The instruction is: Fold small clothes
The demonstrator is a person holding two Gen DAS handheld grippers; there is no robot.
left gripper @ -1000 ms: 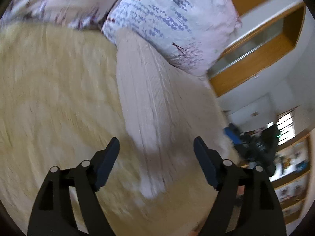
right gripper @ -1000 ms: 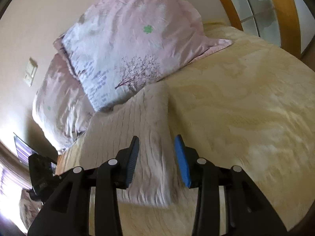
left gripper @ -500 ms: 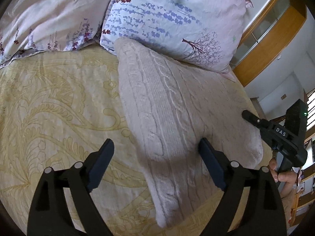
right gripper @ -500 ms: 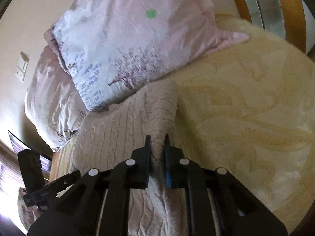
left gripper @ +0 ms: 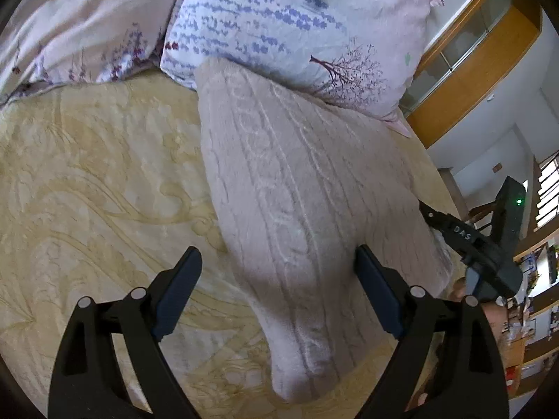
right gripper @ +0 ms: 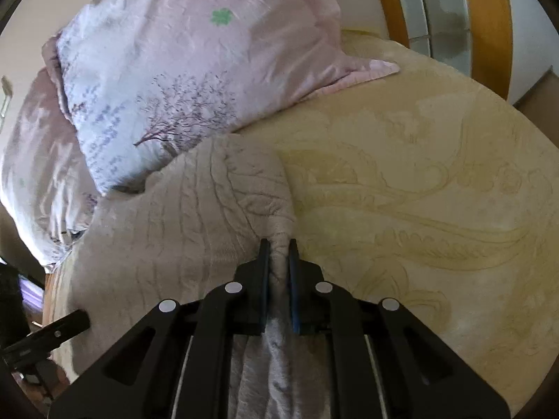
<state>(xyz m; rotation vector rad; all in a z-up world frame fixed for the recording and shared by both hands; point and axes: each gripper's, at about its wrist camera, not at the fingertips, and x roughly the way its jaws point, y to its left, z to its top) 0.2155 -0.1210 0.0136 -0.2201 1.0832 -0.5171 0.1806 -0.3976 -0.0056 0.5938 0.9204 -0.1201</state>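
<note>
Cable-knit sweater (left gripper: 300,209), pale beige-pink: lies on the bed, running from the lower centre of the left wrist view up to the pillows.

Step in hand, as judged: gripping the garment's edges ahead of a fold. Right gripper (right gripper: 278,262), lower centre of its view: jaws clenched on a bunched ridge of the knit. Left gripper (left gripper: 279,289), lower centre: jaws released and spread wide, straddling the narrow near end of the sweater, pads not touching it.

Next move, as judged: left jaws need to drop and close on that near end, catching all the layers of the knit; then both ends lift together.

Bedspread (left gripper: 87,181), cream with a raised scroll pattern: under the sweater, left half of the frame.

Floral pillow (left gripper: 297,28), upper centre: the sweater's far end touches it, which may crowd a fold made toward it. Second pillow (left gripper: 70,35), upper left: clear of the work.

Wooden cabinet (left gripper: 471,70), upper right: well apart.
</note>
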